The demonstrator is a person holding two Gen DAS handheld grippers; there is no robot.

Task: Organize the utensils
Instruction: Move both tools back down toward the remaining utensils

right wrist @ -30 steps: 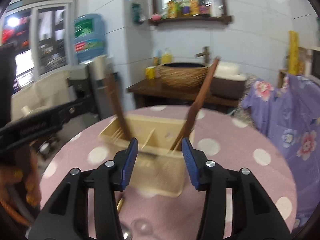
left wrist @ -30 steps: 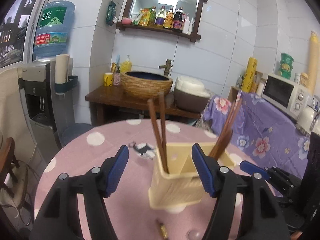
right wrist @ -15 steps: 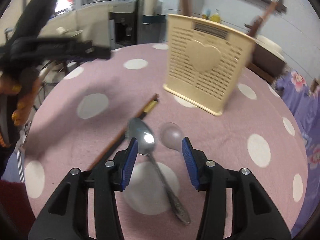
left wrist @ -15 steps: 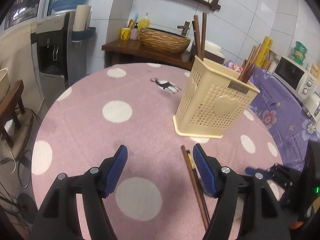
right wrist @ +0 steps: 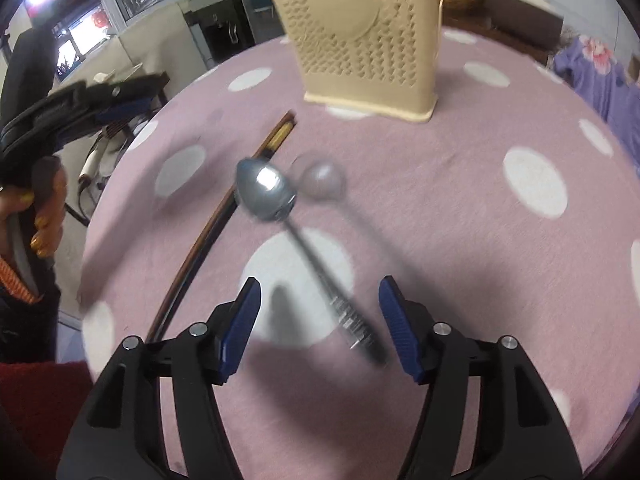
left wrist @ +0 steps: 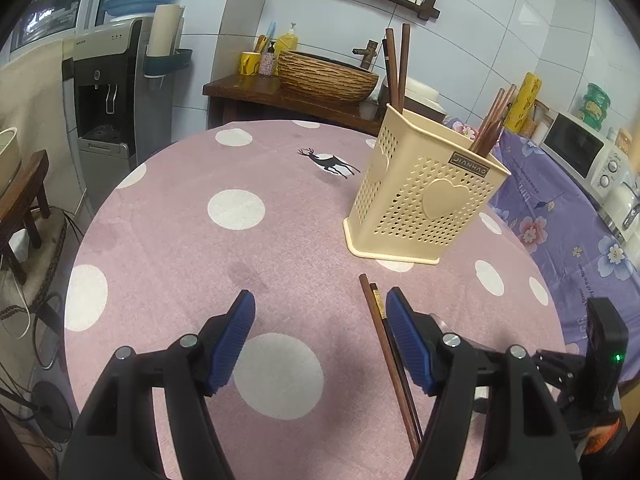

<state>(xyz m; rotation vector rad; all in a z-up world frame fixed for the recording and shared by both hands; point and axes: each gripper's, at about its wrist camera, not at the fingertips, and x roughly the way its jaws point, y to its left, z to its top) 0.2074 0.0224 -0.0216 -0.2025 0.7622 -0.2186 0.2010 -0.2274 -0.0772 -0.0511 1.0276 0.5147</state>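
The left gripper [left wrist: 320,332] is held apart and empty over the table [left wrist: 168,240] at lower centre; loose chopsticks [left wrist: 384,344] lie just beside its right pad. The right gripper [right wrist: 320,320] has just been opening, with a spoon [right wrist: 280,208] handle lying between its pads, untouched. The holder [left wrist: 424,200] is seen upper right, chopsticks standing inside.

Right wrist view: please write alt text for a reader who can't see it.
The right gripper, whose jaws have just been opening, hangs empty over the handle of a metal spoon lying on a pink polka-dot tablecloth. A clear plastic spoon and a pair of dark chopsticks lie beside it, and a cream perforated utensil holder stands behind.
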